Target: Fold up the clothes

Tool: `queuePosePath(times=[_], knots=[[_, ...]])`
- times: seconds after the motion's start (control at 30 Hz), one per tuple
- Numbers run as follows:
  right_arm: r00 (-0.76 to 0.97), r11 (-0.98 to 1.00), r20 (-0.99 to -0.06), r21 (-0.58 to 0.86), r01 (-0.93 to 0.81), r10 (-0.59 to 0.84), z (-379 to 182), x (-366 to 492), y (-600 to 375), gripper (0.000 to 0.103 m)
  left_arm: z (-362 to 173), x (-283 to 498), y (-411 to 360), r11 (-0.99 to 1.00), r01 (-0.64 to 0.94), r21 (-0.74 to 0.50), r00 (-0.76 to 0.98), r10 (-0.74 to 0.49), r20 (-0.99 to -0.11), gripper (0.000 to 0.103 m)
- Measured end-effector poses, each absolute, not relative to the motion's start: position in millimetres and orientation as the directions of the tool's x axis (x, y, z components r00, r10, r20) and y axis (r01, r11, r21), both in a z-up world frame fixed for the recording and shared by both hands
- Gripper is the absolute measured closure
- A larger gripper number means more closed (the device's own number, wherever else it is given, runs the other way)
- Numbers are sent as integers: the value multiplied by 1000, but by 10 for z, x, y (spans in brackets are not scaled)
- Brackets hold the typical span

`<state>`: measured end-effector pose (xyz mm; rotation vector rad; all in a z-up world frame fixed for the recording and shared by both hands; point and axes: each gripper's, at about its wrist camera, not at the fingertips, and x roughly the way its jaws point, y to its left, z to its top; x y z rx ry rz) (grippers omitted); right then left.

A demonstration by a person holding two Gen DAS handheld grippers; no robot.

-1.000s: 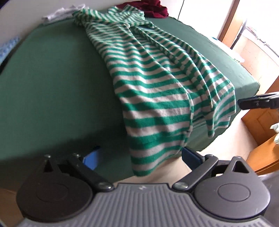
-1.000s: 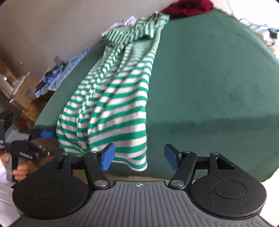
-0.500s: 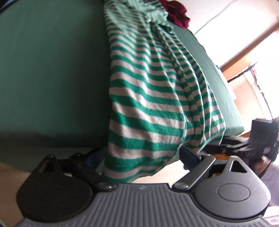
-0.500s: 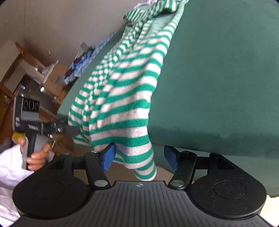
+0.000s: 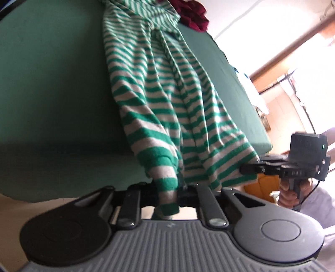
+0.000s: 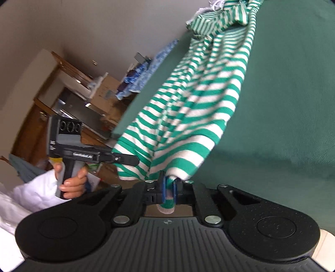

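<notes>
A green-and-white striped garment (image 5: 167,94) lies lengthwise on the green bed (image 5: 52,83), its lower hem hanging over the near edge. In the left wrist view my left gripper (image 5: 167,188) has its jaws closing, pads pinching one corner of the hem. The right gripper (image 5: 246,169) grips the hem's other corner further right. In the right wrist view the striped garment (image 6: 199,104) runs up the bed (image 6: 282,94); my right gripper (image 6: 169,188) is closing, blue pads pressed on a fold of hem. The left gripper (image 6: 129,160) shows at the left hem.
A dark red garment (image 5: 192,14) is bunched at the bed's far end. Blue patterned cloth (image 6: 146,69) and cardboard boxes (image 6: 106,92) sit beside the bed. Wooden furniture (image 5: 261,186) stands near the bed's corner. A hand (image 6: 73,182) holds the left gripper's handle.
Both grippers came in to the hanging hem and went from wide open to closed on it, one at each corner. Both views tilted as the wrists turned.
</notes>
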<state>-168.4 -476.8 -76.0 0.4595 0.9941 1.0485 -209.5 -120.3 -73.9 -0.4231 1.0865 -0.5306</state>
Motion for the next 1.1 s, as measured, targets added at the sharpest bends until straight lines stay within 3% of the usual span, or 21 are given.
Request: queuePosePath(times=[0.47, 0.63, 1.1], knots=[[129, 346, -321, 866, -361, 938, -315, -1107, -4969, 96, -229, -1527, -950, 749, 29, -662, 375, -622, -687, 94], [203, 377, -326, 870, -317, 923, -298, -728, -4903, 96, -212, -948, -821, 741, 32, -670, 359, -635, -685, 94], [367, 532, -448, 830, -168, 815, -656, -29, -4674, 93, -655, 249, -663, 711, 27, -703, 258, -684, -682, 90]])
